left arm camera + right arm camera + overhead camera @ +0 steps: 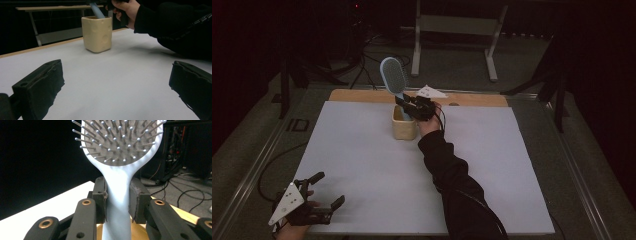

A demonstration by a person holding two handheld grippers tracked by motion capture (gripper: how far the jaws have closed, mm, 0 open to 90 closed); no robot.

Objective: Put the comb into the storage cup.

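Pale blue plastic fills the middle of the right gripper view: a hairbrush (117, 157) with its handle clamped between the two pads of the right gripper (117, 201), bristles facing the camera. In the high view the brush (393, 75) stands just above the centre of the frame, its handle end dipping into a cream cup (403, 124) on the white table (362, 165), with the right gripper (409, 106) beside the cup's rim. The step looks like seating the brush in the cup. To do it well, keep the handle upright and centred over the opening, lower slowly, and release only once it touches bottom, so the cup does not tip. The left gripper (328, 190) rests at the lower left, jaws wide apart and empty. No brand, label or writing is readable anywhere.
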